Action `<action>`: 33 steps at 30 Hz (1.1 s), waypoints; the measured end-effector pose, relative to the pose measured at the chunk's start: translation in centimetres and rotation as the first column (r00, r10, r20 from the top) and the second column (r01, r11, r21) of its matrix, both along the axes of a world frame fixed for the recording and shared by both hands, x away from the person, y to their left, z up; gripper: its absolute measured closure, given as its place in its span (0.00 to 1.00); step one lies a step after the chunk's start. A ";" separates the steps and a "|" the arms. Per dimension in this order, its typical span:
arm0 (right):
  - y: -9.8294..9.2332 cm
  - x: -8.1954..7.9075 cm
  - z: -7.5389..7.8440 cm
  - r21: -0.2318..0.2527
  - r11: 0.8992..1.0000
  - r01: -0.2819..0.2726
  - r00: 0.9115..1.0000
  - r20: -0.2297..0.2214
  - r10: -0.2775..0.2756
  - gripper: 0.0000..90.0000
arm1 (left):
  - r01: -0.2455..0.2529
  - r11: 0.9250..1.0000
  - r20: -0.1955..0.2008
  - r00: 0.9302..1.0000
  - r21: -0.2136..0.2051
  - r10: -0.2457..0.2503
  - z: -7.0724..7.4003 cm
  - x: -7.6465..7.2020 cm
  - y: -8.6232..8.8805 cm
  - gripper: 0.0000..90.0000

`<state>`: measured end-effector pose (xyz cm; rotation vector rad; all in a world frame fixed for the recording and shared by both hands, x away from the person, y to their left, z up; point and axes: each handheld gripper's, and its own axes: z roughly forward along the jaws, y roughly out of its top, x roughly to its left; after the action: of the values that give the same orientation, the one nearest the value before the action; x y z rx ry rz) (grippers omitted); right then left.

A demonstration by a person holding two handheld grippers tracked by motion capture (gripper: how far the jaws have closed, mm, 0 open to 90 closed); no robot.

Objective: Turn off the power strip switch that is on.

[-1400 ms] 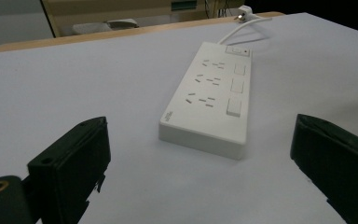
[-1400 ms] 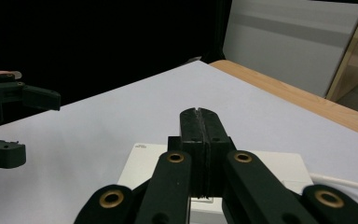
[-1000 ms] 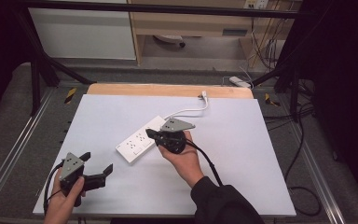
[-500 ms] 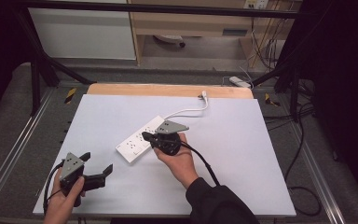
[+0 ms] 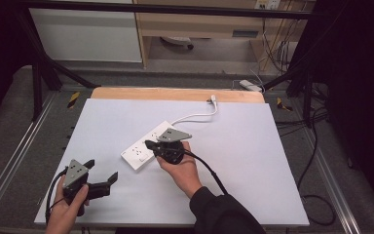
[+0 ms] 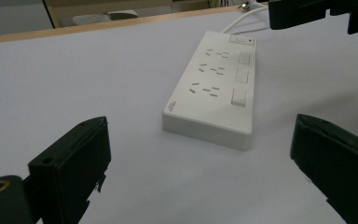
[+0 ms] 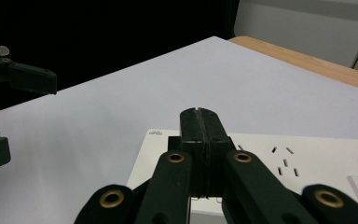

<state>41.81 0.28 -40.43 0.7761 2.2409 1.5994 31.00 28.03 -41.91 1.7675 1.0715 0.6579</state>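
Right gripper view shows my right gripper [image 7: 199, 122] with its two fingers pressed flat together, nothing pinched between them, the joined tip poised over the near end of the white power strip [image 7: 279, 163], just above the row of switches as far as I can judge; whether it touches I cannot tell. Compared with a second ago, this gripper has slid from the strip's far end toward its near end, toward 8 o'clock on the table, so I read it as lining up to press a switch with the closed tip. The press itself looks not yet done.

My left gripper [image 5: 100, 176] sits at about 7 o'clock on the table, fingers spread wide and empty, and it has not shifted over that second. From the left gripper view the strip [image 6: 214, 93] lies ahead between the spread jaws, well apart from them, three sockets and three rocker switches [image 6: 239, 97] facing up.

On the high view the strip [image 5: 143, 148] lies near the table's centre, slanted, its white cord [image 5: 195, 116] running off toward 1 o'clock to a plug [image 5: 213, 100] at the wooden back edge [image 5: 175, 94]. The white table top [image 5: 253, 161] around it is bare; nothing blocks the tip's way down.
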 end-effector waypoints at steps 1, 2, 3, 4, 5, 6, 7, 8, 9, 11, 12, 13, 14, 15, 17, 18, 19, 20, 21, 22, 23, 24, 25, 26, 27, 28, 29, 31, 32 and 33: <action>0.1 0.0 -0.1 -0.001 1.000 0.003 1.000 -0.001 -0.003 1.00 | 0.000 1.000 0.000 1.000 0.000 0.000 0.0 0.0 0.0 0.05; 0.1 0.0 -0.2 -0.001 1.000 0.004 1.000 -0.001 -0.004 1.00 | 0.000 1.000 -0.001 1.000 0.000 0.000 0.0 0.0 0.0 0.05; 0.2 0.0 -0.3 -0.003 1.000 0.003 1.000 -0.001 -0.003 1.00 | 0.001 1.000 -0.001 1.000 0.001 -0.001 0.0 0.0 0.0 0.05; 0.2 0.1 -0.4 -0.004 1.000 0.005 1.000 -0.002 -0.005 1.00 | 0.001 1.000 -0.001 1.000 0.003 -0.001 0.0 0.0 0.0 0.05; 0.3 0.1 -0.4 -0.004 1.000 0.005 1.000 -0.002 -0.005 1.00 | 0.002 1.000 -0.003 1.000 0.005 -0.002 0.0 0.0 0.0 0.05; 0.4 0.1 -0.5 -0.005 1.000 0.005 1.000 -0.006 -0.005 1.00 | 0.002 1.000 -0.005 1.000 0.006 -0.002 -0.1 0.0 0.0 0.05; 0.4 0.1 -0.6 -0.004 1.000 0.003 1.000 -0.008 -0.003 1.00 | 0.002 1.000 -0.007 1.000 0.007 -0.002 -0.1 0.0 0.0 0.05; 0.5 0.1 -0.7 -0.005 1.000 0.005 1.000 -0.010 -0.005 1.00 | 0.003 1.000 -0.007 1.000 0.009 -0.003 -0.1 0.0 0.0 0.05; 0.6 0.1 -0.8 -0.006 1.000 0.003 1.000 -0.010 -0.003 1.00 | 0.004 1.000 -0.007 1.000 0.010 -0.003 -0.1 0.0 -0.1 0.05; 0.7 0.1 -1.0 -0.009 1.000 0.002 1.000 -0.013 -0.003 1.00 | 0.004 1.000 -0.008 1.000 0.009 -0.004 -0.1 0.0 -0.1 0.05; 0.8 0.1 -1.1 -0.011 1.000 0.002 1.000 -0.015 -0.002 1.00 | 0.005 1.000 -0.008 1.000 0.009 -0.005 -0.1 0.0 -0.1 0.05; 0.9 0.1 -1.2 -0.013 1.000 0.002 1.000 -0.017 -0.002 1.00 | 0.005 1.000 -0.009 1.000 0.012 -0.005 -0.1 0.0 -0.1 0.05; 0.9 0.2 -1.3 -0.014 1.000 0.003 1.000 -0.019 -0.004 1.00 | 0.005 1.000 -0.009 1.000 0.012 -0.005 -0.1 0.0 -0.1 0.05; 1.0 0.2 -1.4 -0.012 1.000 0.001 1.000 -0.022 -0.001 1.00 | 0.004 1.000 -0.010 1.000 0.013 -0.004 -0.1 0.0 -0.1 0.05; 1.1 0.2 -1.6 -0.015 1.000 0.001 1.000 -0.024 -0.002 1.00 | 0.006 1.000 -0.013 1.000 0.015 -0.006 -0.1 0.1 -0.1 0.05; 1.2 0.2 -1.6 -0.016 1.000 0.000 1.000 -0.028 0.000 1.00 | 0.006 1.000 -0.013 1.000 0.016 -0.006 -0.2 0.1 -0.1 0.05; 1.2 0.2 -1.7 -0.018 1.000 -0.003 1.000 -0.028 0.002 1.00 | 0.007 1.000 -0.013 1.000 0.017 -0.007 -0.2 0.1 -0.1 0.05; 1.3 0.2 -1.8 -0.018 1.000 -0.002 1.000 -0.028 0.002 1.00 | 0.007 1.000 -0.013 1.000 0.016 -0.007 -0.2 0.1 -0.1 0.05; 1.3 0.2 -1.8 -0.021 1.000 -0.003 1.000 -0.029 0.002 1.00 | 0.008 1.000 -0.013 1.000 0.017 -0.008 -0.2 0.1 -0.1 0.05; 1.4 0.2 -1.9 -0.023 1.000 -0.002 1.000 -0.031 0.002 1.00 | 0.008 1.000 -0.014 1.000 0.016 -0.008 -0.2 0.1 -0.1 0.05; 1.4 0.2 -1.9 -0.024 1.000 -0.003 0.999 -0.034 0.003 1.00 | 0.008 1.000 -0.015 1.000 0.017 -0.008 -0.2 0.1 -0.1 0.05; 1.4 0.2 -2.0 -0.026 1.000 -0.006 0.999 -0.032 0.005 1.00 | 0.009 1.000 -0.016 1.000 0.018 -0.009 -0.2 0.1 -0.1 0.05; 1.4 0.2 -2.0 -0.028 1.000 -0.005 1.000 -0.031 0.004 1.00 | 0.009 1.000 -0.016 1.000 0.019 -0.008 -0.2 0.1 -0.1 0.06; 1.5 0.2 -2.1 -0.029 1.000 -0.005 0.999 -0.033 0.004 1.00 | 0.009 1.000 -0.017 1.000 0.021 -0.009 -0.2 0.1 -0.1 0.06; 1.5 0.2 -2.1 -0.031 1.000 -0.006 0.999 -0.034 0.005 1.00 | 0.010 1.000 -0.017 1.000 0.023 -0.009 -0.2 0.1 -0.1 0.06; 1.5 0.2 -2.2 -0.031 0.999 -0.006 0.999 -0.034 0.005 1.00 | 0.010 1.000 -0.016 1.000 0.023 -0.010 -0.2 0.1 -0.1 0.06; 1.5 0.2 -2.2 -0.033 0.999 -0.007 0.999 -0.035 0.005 1.00 | 0.010 1.000 -0.016 1.000 0.023 -0.010 -0.2 0.1 -0.1 0.05; 1.6 0.2 -2.3 -0.036 0.999 -0.006 0.999 -0.035 0.005 1.00 | 0.010 1.000 -0.019 1.000 0.025 -0.010 -0.2 0.1 -0.2 0.06; 1.6 0.2 -2.3 -0.035 0.999 -0.007 0.999 -0.037 0.006 1.00 | 0.010 1.000 -0.021 1.000 0.026 -0.010 -0.2 0.1 -0.2 0.06; 1.6 0.2 -2.4 -0.035 0.999 -0.008 0.999 -0.038 0.006 1.00 | 0.010 1.000 -0.021 1.000 0.026 -0.009 -0.2 0.1 -0.2 0.06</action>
<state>42.05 1.93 -42.79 0.7961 2.2939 1.5563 31.09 27.85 -42.16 1.8050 1.0723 0.6515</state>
